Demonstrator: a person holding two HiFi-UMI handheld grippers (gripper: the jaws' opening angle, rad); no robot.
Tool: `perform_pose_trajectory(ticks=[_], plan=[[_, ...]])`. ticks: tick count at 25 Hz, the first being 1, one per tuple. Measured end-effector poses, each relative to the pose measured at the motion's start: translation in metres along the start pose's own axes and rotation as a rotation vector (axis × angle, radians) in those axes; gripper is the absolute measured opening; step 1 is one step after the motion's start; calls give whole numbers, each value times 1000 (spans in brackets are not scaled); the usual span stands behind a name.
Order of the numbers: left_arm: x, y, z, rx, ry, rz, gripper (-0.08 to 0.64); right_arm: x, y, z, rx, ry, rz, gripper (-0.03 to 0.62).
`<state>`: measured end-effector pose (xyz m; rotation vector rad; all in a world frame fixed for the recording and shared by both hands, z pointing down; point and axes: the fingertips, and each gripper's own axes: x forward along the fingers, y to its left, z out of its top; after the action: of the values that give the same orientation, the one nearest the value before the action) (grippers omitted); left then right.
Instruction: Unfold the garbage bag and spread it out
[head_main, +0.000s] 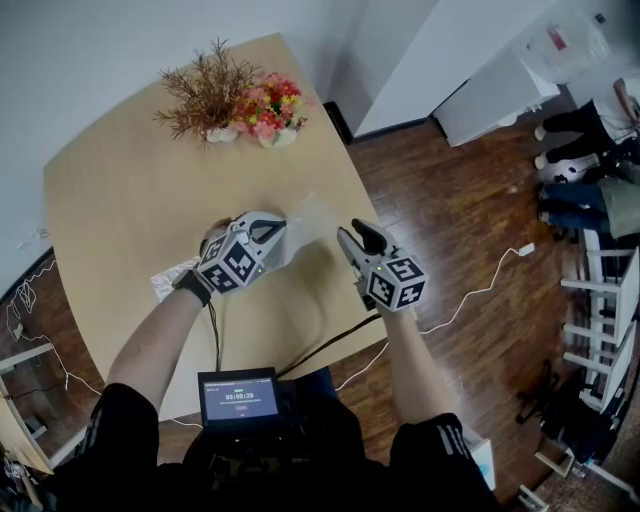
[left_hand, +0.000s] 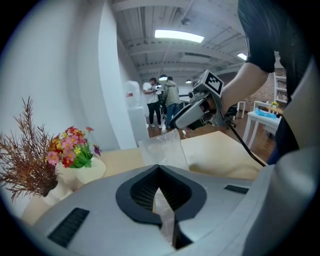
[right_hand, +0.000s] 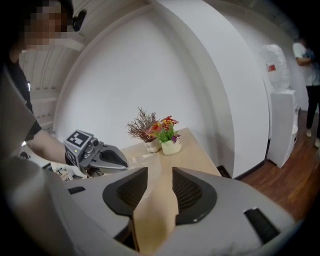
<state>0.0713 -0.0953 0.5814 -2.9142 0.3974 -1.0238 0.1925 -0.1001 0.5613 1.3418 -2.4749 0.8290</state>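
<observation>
Garbage bag (head_main: 306, 214): thin clear plastic, up over middle of table (head_main: 110, 200). One edge was pinched between clenched jaws of left gripper (head_main: 283, 230), and the sheet stuck out past the jaw tips. Right gripper (head_main: 353, 237) hovered just right of bag, released, jaws parted with only tabletop showing between them. Flowers (head_main: 265, 110) and dried twigs (head_main: 205, 90) stood at table's far edge. Small screen (head_main: 238, 398) sat near, at person's waist. Wooden floor (head_main: 470, 220) lay to right.

Translucent whitish garbage bag (left_hand: 161, 149), light tan table (head_main: 110, 210), pink-and-red flowers (head_main: 268, 108) (rust-brown dried sprigs (head_main: 205, 90) alongside)
</observation>
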Motion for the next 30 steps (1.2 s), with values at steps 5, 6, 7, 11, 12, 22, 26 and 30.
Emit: perform_pose_trajectory(ticks=[5, 6, 7, 11, 12, 22, 26, 30], plan=[[-1, 1, 4, -2, -7, 8, 0, 6, 13, -13, 94, 5, 42, 209], [-1, 1, 4, -3, -7, 11, 0, 6, 16, -13, 102, 0, 48, 222], [-1, 3, 4, -4, -7, 15, 0, 5, 18, -12, 114, -10, 53, 222], [-3, 4, 5, -11, -14, 23, 0, 6, 30, -14, 158, -32, 78, 222], [-4, 4, 5, -11, -15, 23, 0, 8, 33, -17, 153, -24, 85, 222], [-2, -1, 11, -10, -28, 21, 0, 27, 66, -22, 179, 9, 158, 236], [0, -4, 16, -9, -37, 15, 0, 36, 66, -32, 199, 38, 151, 236], [1, -7, 19, -3, -45, 9, 0, 46, 62, -43, 223, 67, 135, 238]])
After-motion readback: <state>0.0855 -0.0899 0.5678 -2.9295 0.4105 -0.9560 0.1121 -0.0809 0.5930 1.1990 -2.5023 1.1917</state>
